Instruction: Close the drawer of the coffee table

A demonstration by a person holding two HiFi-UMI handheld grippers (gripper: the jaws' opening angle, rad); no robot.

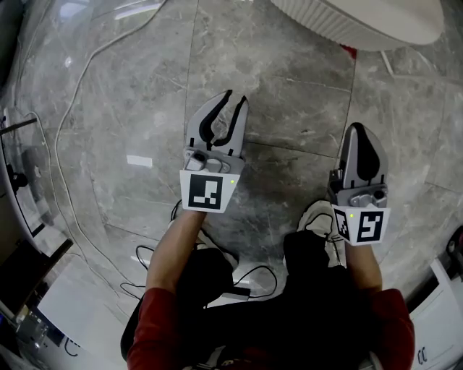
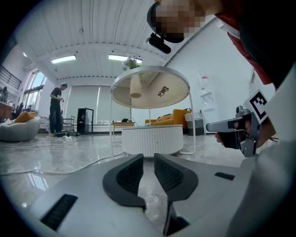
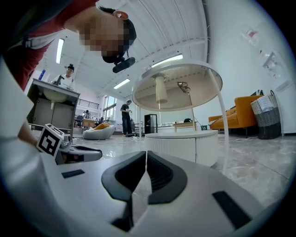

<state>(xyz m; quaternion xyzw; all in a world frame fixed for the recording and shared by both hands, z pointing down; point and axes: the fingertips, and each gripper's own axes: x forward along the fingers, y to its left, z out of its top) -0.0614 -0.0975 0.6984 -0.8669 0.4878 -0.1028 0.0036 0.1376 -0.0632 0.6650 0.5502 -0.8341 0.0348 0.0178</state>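
The coffee table (image 1: 362, 22) is a low, white, ribbed round drum (image 2: 152, 139) with a round top (image 2: 150, 88) on thin white legs above it. It stands ahead of both grippers, a stretch of floor away. I cannot make out a drawer front for certain; a smooth section shows at the drum's right side (image 3: 206, 146). My left gripper (image 1: 236, 97) (image 2: 148, 156) points at the drum, its jaws a narrow gap apart with nothing between them. My right gripper (image 1: 357, 128) (image 3: 145, 152) is shut and empty, level with the left one.
Grey marble floor (image 1: 289, 94) lies between me and the table. Thin cables (image 1: 72, 94) trail across it on the left. An orange sofa (image 2: 175, 116) and a basket (image 3: 266, 115) stand behind the table. A person (image 2: 56, 109) stands far off at the left.
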